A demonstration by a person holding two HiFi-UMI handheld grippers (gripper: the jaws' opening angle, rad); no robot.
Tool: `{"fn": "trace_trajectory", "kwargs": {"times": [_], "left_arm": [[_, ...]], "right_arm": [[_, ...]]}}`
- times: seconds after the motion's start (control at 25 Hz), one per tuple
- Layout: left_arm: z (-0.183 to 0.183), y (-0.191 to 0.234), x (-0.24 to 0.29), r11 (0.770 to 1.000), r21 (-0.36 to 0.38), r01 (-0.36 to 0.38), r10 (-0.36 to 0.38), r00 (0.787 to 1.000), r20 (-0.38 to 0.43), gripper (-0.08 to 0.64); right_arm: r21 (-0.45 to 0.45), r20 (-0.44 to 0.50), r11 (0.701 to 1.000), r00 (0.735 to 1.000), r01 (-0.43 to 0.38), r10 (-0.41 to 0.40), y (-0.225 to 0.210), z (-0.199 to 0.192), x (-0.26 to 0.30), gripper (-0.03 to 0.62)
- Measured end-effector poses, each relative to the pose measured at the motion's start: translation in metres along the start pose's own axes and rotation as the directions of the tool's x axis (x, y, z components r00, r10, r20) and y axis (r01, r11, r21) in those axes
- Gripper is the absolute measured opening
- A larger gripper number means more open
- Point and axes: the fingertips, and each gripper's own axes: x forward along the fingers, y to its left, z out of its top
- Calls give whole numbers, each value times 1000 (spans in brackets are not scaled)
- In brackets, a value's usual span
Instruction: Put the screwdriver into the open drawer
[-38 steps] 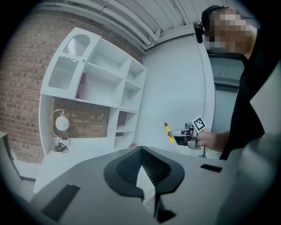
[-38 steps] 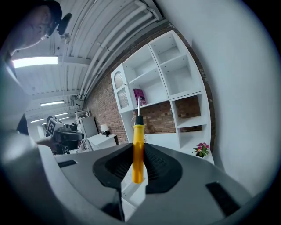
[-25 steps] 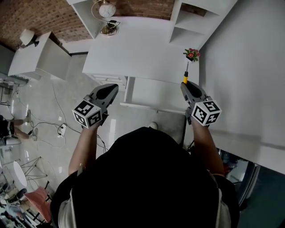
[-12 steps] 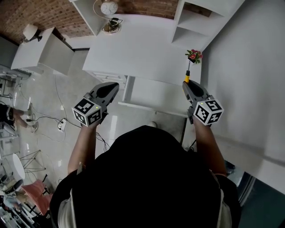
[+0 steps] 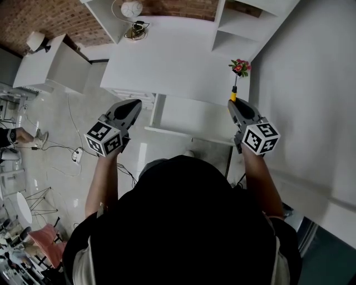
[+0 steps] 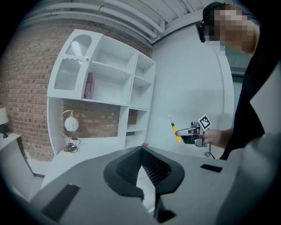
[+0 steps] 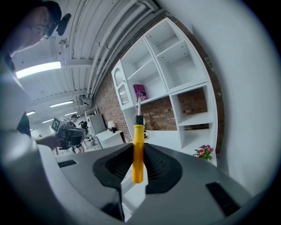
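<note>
A tall white shelving unit (image 6: 105, 88) stands against the brick wall, split into open compartments. In one of the compartments on its left half, below the glazed doors, a purple book (image 6: 88, 85) stands upright; what the other compartments hold I cannot make out.

In front of it the white tabletop (image 5: 172, 55) runs wide and mostly bare. The open drawer (image 5: 192, 118) is pulled out from the tabletop's front edge toward the person, and only its white bottom shows inside.

The person (image 5: 183, 222), in a dark top, stands right at the drawer with both arms stretched forward.

The left claw (image 5: 135, 106) hangs in the air off the drawer's left end, over the floor. Its jaws meet at the tips and have nothing between them.

The right claw (image 5: 233, 106) is at the drawer's right end, by the tabletop's right front corner. Its jaws are clamped on the yellow handle of the screwdriver (image 7: 137, 154).

The screwdriver is therefore in the right claw, not in the drawer. Its metal shaft points away from the person toward the shelves, and from above it lies just past the drawer's far right corner.

Near the screwdriver's tip, a small pot of pink and red flowers (image 5: 239, 68) sits at the tabletop's right edge.

At the back left of the tabletop a round clock (image 5: 132, 9) stands in a ring-shaped holder, with a dark cable coiled just beside it.
</note>
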Motion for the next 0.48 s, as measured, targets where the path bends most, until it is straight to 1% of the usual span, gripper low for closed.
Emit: {"fn": "trace_trajectory", "kwargs": {"times": [0.16, 0.48], "left_arm": [[1, 4, 1, 1000, -1, -16, 16, 1000, 13, 15], [0, -6, -2, 1000, -4, -8, 8, 1000, 16, 15]], "right_arm": [[-7, 0, 1000, 1000, -4, 4, -4, -1, 2, 83], [-16, 9, 1000, 1000, -11, 11, 3, 6, -2, 83]]}}
